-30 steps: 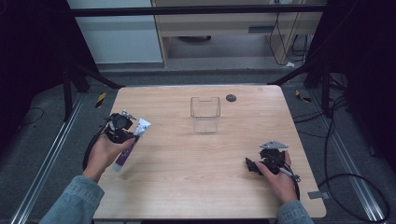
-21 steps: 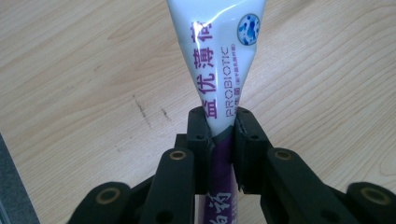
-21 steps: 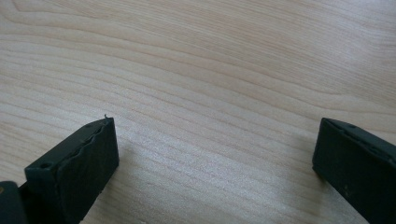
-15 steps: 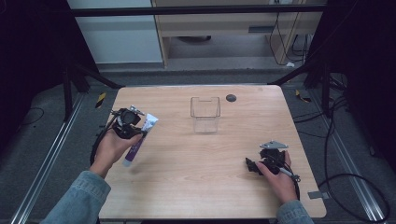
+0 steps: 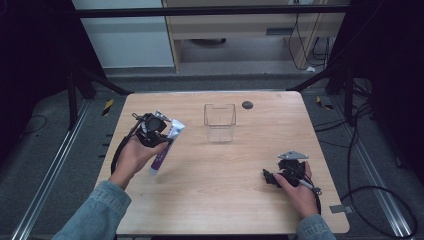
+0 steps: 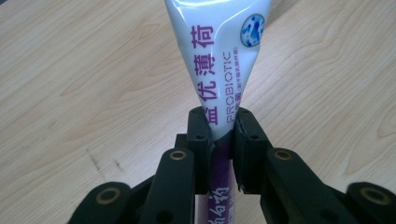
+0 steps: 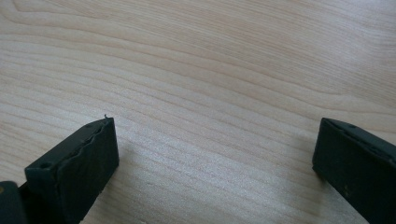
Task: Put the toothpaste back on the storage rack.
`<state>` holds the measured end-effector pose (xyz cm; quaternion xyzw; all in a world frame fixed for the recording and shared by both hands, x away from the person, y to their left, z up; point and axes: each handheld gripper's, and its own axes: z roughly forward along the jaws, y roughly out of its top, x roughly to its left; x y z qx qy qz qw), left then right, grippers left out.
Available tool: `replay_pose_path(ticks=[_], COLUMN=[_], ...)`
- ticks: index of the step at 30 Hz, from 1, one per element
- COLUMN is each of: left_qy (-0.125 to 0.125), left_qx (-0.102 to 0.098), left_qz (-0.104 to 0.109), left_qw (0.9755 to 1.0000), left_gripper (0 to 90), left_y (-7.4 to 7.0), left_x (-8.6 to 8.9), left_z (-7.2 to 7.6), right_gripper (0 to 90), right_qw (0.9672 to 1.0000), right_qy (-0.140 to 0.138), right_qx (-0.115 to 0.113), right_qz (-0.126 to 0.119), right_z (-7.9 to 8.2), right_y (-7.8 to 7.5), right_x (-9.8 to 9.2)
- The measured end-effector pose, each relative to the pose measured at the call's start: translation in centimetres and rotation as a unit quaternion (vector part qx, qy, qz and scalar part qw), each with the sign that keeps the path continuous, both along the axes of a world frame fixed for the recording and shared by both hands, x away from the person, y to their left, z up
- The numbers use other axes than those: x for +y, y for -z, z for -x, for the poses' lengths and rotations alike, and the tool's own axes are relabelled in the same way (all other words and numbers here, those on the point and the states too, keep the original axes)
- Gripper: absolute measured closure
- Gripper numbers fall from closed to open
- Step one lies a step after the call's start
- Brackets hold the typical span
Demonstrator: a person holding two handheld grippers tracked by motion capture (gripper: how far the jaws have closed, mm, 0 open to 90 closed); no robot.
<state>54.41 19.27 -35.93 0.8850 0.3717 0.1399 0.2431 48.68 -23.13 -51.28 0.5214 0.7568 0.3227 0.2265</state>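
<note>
- Right now the left gripper (image 6: pixel 219 135) is clenching its jaws on a toothpaste tube (image 6: pixel 219 60), pinching it across the middle where white print is giving way to purple, probably so that neither end is tipping far.
- Seen from the high view, the tube (image 5: pixel 167 145) is hanging slantwise off the bench (image 5: pixel 210 200) near its left side, flat crimped end up and away, cap end down toward the person's left hand (image 5: pixel 131 159).
- Over on the right, the right gripper (image 7: pixel 215 154) is holding its jaws wide apart with nothing but bare wood between them; in the high view it (image 5: pixel 270 177) is resting low by the near right edge, seemingly waiting its turn.
- Further out, a clear box (image 5: pixel 219 122) is standing open-topped at the middle back, a likely place for the tube; the way across to it looks unobstructed.
- Beyond it, a small dark disc (image 5: pixel 247 105) is lying near the far edge, well apart from everything.
</note>
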Motion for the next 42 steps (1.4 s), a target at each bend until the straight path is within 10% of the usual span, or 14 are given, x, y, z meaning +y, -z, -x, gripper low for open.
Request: replay_pose_path(ticks=[42], left_qy=[0.061], left_qx=[-0.036], left_qz=[0.035], left_qw=[0.9969], left_gripper=[78.7], left_y=[-3.4], left_x=[-8.9], left_z=[0.1], right_gripper=[0.6], right_qw=[1.0], right_qy=[0.0], right_qx=[0.0], right_qz=[0.001], right_z=[0.0], right_y=[0.0], right_x=[0.0])
